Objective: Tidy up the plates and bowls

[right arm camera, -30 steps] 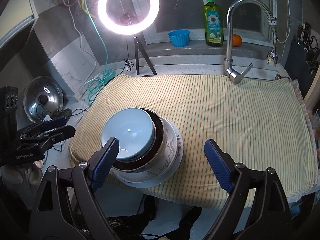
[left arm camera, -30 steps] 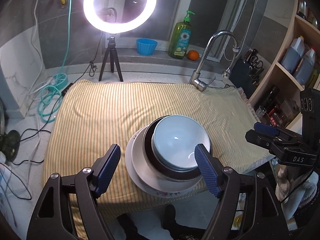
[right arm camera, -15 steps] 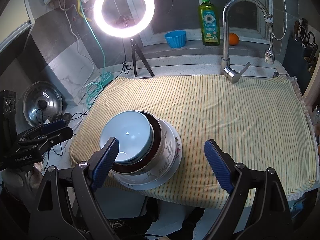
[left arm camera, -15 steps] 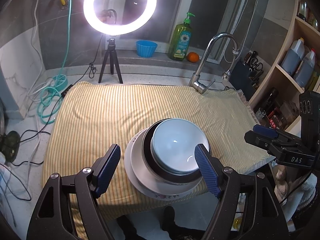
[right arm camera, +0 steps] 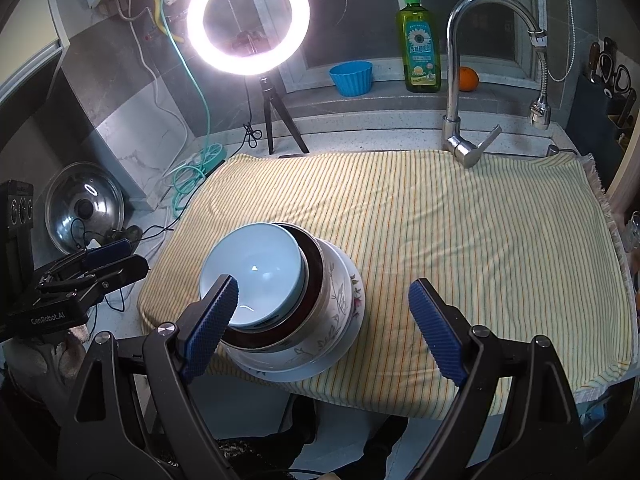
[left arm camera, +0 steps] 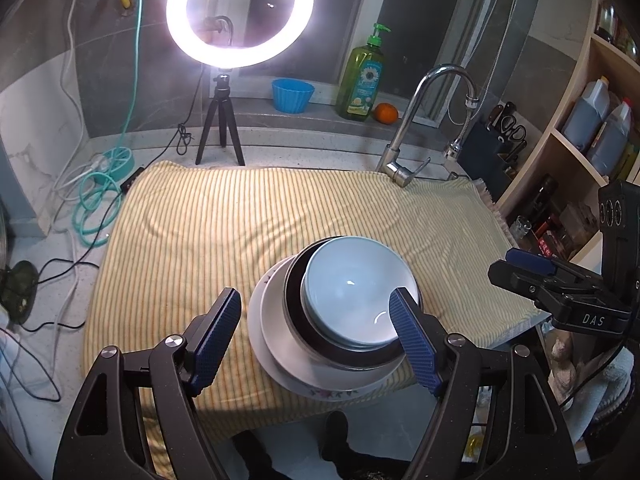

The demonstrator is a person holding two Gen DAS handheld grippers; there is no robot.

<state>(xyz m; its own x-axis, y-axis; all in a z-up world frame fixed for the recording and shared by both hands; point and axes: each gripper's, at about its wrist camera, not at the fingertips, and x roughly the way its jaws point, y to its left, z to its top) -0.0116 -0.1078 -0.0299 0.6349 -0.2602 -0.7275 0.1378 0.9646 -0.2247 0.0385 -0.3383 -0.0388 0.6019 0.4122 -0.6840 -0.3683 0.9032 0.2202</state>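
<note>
Left gripper: jaws wide apart and empty, low centre of the left wrist view; its right pad overlaps the stack's near right edge in the picture, though contact cannot be judged.
Stack: a pale blue bowl nested in a dark-rimmed bowl, inside a flowered bowl on a white plate, sitting at the near edge of the striped cloth.
Key relation: the stack lies ahead of and between the left gripper's jaws, shifted toward its right pad; in the right wrist view it lies at lower left, behind the left pad of the right gripper.
Long axis: none, since the stack is round and upright, so approach angle matters little.
Nearer hand: judged the left, because the stack is nearly centred in its opening.
Right gripper: jaws wide apart, empty; only bare cloth lies between them.
Surroundings: ring light on a tripod at upper left, blue cup, soap bottle, orange, faucet at upper right, pot lid at the left edge of the right wrist view.
Obstruction: nothing stands between either gripper and the stack; the cloth edge close beneath the plate is the likely hazard.
</note>
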